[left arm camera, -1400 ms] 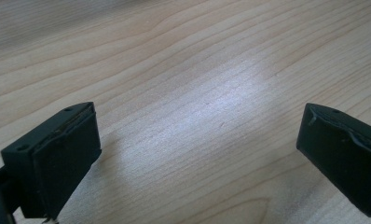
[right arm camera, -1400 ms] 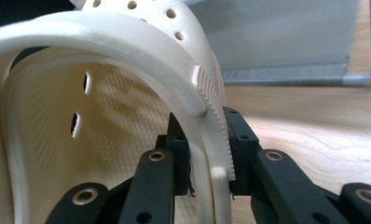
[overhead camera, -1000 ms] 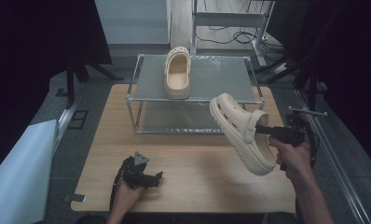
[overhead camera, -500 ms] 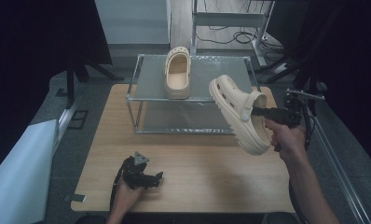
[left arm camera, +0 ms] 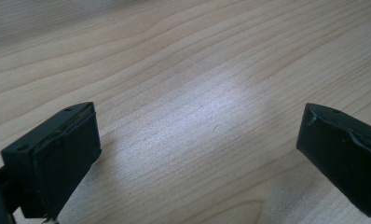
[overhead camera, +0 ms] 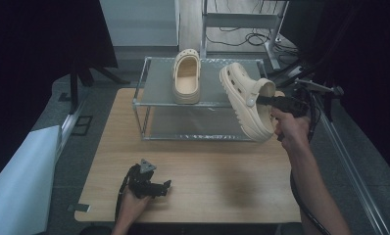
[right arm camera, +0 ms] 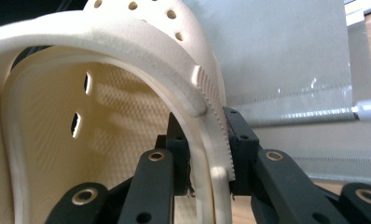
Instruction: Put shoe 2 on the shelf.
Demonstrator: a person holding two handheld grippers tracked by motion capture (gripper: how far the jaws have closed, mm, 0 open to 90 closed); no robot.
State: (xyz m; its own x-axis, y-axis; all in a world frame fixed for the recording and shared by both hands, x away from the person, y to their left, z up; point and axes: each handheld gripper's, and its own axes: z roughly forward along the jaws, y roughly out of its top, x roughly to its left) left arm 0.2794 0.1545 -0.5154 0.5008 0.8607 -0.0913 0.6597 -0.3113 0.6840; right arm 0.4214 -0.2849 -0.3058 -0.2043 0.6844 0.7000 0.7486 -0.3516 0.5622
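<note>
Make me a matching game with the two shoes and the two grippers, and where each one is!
Things:
1. clog on the rack
2. held clog
3. left gripper
4. right gripper

Places or states:
A. jaws wide open, low over the wooden table
B. lying flat on the top shelf of the metal rack
C. jaws clamped on a shoe's side wall
D. tilted on its side in the air, sole facing the rack

Pairs: 1-B, 2-D, 3-A, 4-C
</note>
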